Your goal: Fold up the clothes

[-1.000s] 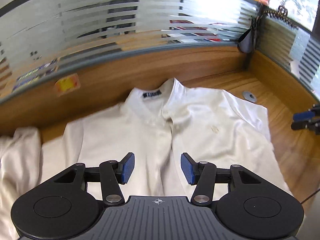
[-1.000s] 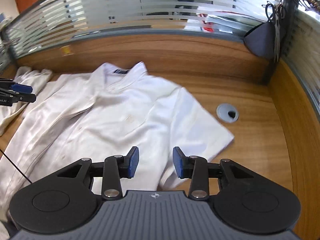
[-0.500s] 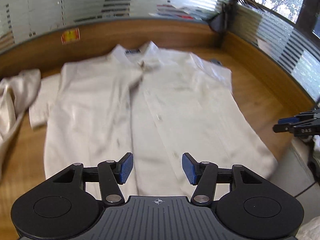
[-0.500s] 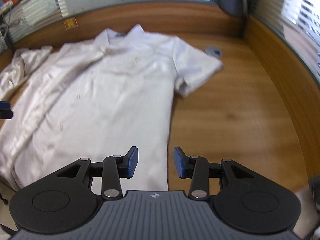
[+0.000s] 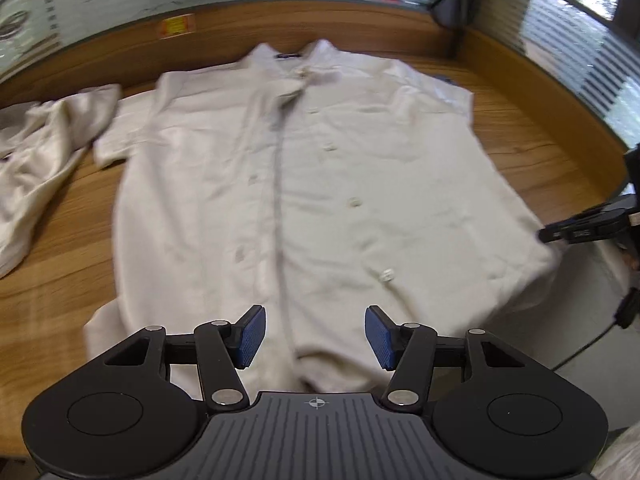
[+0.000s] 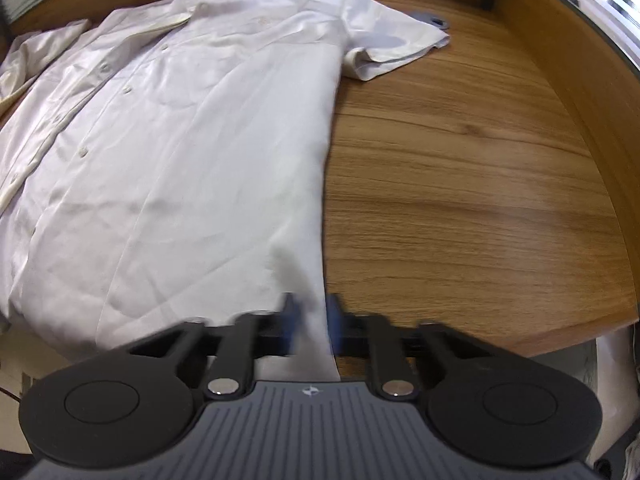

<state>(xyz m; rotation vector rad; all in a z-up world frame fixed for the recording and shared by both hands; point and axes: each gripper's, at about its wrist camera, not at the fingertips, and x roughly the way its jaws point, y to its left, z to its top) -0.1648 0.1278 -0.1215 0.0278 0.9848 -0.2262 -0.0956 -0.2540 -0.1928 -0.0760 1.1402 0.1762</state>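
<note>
Both grippers have drawn back from collar to hem of the shirt (image 6: 180, 140). The right gripper (image 6: 310, 330) is clamped on the hem corner, while the left gripper (image 5: 312, 336) hangs released over the placket. Best secure the matching corner before lifting.

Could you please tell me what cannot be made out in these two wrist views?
- Right gripper: right wrist view, pads motion-blurred; grip on the shirt hem unclear.
- Shirt's bottom hem: left wrist view, hidden behind the left gripper.
- Second garment: left wrist view, cut off by the left edge.
- Collar label: too small, blurred.
</note>
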